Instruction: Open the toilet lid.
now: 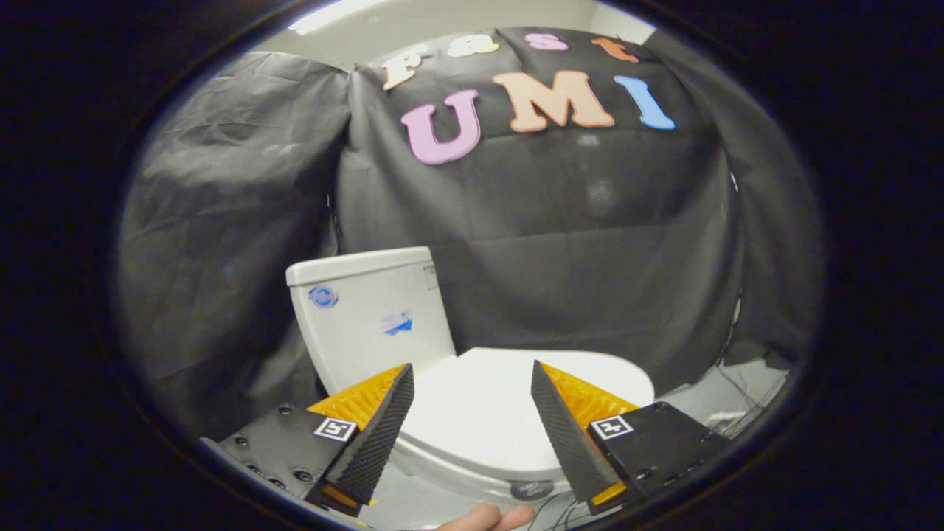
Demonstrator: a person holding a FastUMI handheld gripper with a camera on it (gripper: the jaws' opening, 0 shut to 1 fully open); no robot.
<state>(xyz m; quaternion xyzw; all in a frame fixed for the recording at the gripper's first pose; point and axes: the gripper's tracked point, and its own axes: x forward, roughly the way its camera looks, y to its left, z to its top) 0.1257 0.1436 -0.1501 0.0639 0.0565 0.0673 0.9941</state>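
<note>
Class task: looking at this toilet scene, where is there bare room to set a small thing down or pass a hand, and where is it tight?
Free: the flat closed toilet lid, bare between the open gripper fingers, and the flat tank top. Floor right of the bowl shows some room, though cables lie there. Tight: the gap between tank and black cloth wall, and the lid's front edge, where a hand sits.

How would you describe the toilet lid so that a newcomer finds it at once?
Find the white toilet tank standing against the black cloth wall. Before it lies the toilet lid, closed flat, seen between the open tongs. Unlike the upright boxy tank, it is a smooth, low oval.
</note>
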